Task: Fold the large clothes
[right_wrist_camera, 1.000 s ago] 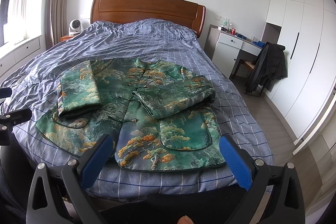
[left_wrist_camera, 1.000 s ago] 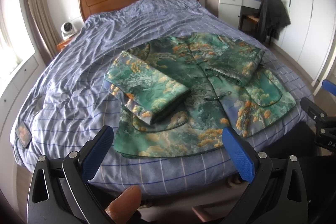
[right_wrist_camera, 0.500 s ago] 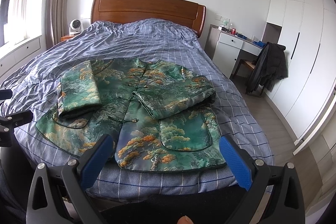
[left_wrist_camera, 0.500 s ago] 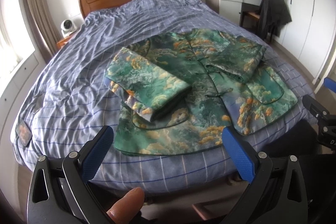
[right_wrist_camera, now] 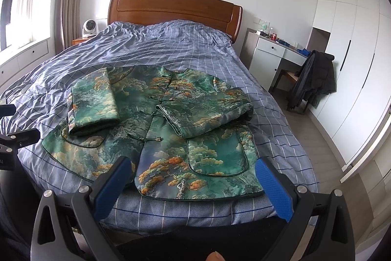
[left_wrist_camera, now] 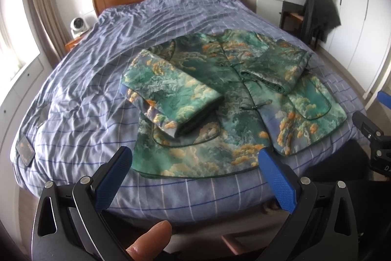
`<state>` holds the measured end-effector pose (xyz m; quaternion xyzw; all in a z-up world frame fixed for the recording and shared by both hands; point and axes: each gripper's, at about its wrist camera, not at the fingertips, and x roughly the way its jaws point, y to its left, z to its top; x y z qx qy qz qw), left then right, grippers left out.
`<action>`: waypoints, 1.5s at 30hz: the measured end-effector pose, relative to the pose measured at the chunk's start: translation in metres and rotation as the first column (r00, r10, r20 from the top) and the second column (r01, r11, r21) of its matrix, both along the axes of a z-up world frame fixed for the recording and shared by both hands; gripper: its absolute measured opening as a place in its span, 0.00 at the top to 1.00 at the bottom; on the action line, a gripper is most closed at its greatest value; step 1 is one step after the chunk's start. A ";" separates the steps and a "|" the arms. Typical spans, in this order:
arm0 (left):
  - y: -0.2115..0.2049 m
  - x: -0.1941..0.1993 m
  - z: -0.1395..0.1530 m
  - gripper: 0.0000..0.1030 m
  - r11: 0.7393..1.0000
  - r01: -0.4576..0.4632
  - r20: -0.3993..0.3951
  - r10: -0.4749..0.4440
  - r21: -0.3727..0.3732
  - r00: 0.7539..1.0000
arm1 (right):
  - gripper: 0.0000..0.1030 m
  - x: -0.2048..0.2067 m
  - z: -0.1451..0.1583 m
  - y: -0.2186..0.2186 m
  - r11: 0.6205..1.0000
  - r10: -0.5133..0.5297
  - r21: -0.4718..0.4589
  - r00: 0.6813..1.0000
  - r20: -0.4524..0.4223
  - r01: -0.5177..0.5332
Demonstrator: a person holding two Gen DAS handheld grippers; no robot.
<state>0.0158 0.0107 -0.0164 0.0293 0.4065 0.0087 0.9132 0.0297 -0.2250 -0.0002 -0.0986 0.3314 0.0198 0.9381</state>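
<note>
A green jacket (left_wrist_camera: 227, 99) (right_wrist_camera: 158, 121) with orange and white cloud patterns lies flat on the bed, front up, collar toward the headboard. Both sleeves are folded in over its front: the left sleeve (left_wrist_camera: 171, 94) (right_wrist_camera: 94, 102) and the right sleeve (left_wrist_camera: 276, 70) (right_wrist_camera: 207, 111). My left gripper (left_wrist_camera: 195, 158) is open, held just above the jacket's near hem on its left half. My right gripper (right_wrist_camera: 195, 168) is open too, hovering over the hem at the right half. Nothing is between either pair of blue fingers (left_wrist_camera: 114, 177).
The bed (left_wrist_camera: 102, 94) has a blue checked cover and a wooden headboard (right_wrist_camera: 171, 9). A small dark object (left_wrist_camera: 24, 151) lies on the bed's left edge. A white desk (right_wrist_camera: 273, 58) and a chair with a black coat (right_wrist_camera: 312, 80) stand right; a fan (right_wrist_camera: 89, 27) on the nightstand.
The left wrist view has tilted and crept slightly forward, so the jacket sits a little lower and nearer its fingers. The right gripper has barely moved. The jacket is unchanged.
</note>
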 end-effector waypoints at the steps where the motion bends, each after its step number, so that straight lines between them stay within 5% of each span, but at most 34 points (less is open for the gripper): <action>1: 0.000 0.000 0.000 0.00 1.000 0.000 0.000 0.000 0.000 1.000 | 0.00 0.000 0.000 0.000 1.000 0.000 -0.001 1.000 0.000 0.000; 37: -0.003 -0.002 -0.008 0.00 1.000 0.008 0.008 -0.008 0.011 1.000 | 0.00 0.005 -0.009 0.002 0.997 0.059 0.042 0.998 -0.029 -0.058; 45: -0.004 0.001 -0.009 0.00 1.000 0.005 -0.012 -0.005 -0.003 1.000 | 0.00 0.020 -0.003 -0.016 0.968 0.202 0.144 0.978 0.048 -0.207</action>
